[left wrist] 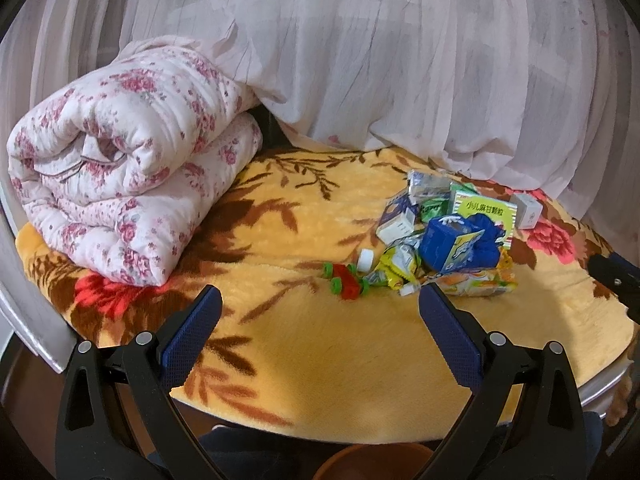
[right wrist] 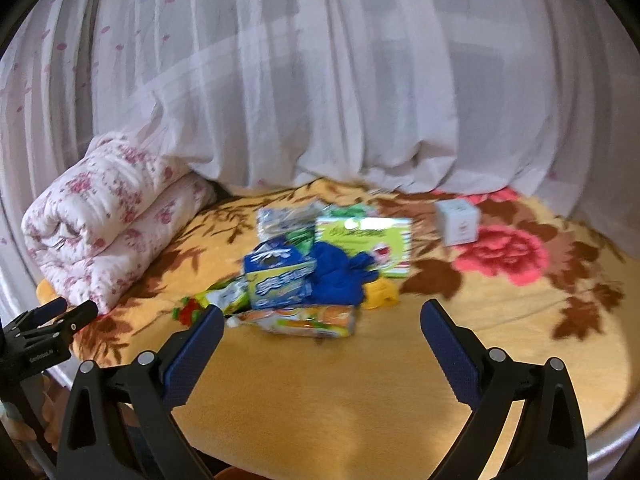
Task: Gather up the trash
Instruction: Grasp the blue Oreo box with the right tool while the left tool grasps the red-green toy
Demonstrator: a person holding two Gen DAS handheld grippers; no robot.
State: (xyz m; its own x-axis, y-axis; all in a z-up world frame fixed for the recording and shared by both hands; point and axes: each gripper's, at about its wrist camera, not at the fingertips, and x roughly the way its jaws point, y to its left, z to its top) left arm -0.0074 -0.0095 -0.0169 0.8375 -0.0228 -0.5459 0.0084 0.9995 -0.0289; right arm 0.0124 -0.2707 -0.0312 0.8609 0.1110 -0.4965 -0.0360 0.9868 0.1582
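Note:
A pile of trash lies on a yellow floral blanket [left wrist: 320, 340]: a blue carton [left wrist: 448, 246] [right wrist: 280, 276], a blue cloth bag [right wrist: 340, 280], a green box [left wrist: 486, 212] [right wrist: 364, 236], an orange wrapper [left wrist: 472, 282] [right wrist: 304, 320], a yellow wrapper [left wrist: 396, 268], a white cap [left wrist: 366, 260], red and green caps [left wrist: 346, 278] and a small white box [left wrist: 528, 210] [right wrist: 458, 222]. My left gripper [left wrist: 320, 300] is open and empty, just short of the pile. My right gripper [right wrist: 322, 316] is open and empty, in front of the orange wrapper.
A rolled pink floral quilt [left wrist: 120, 160] [right wrist: 104, 220] lies at the left on the blanket. A sheer white curtain [left wrist: 400, 60] hangs behind the pile. The rim of a brown round container [left wrist: 368, 462] shows below the bed edge. The other gripper shows at the frame edge [left wrist: 616, 276] [right wrist: 48, 324].

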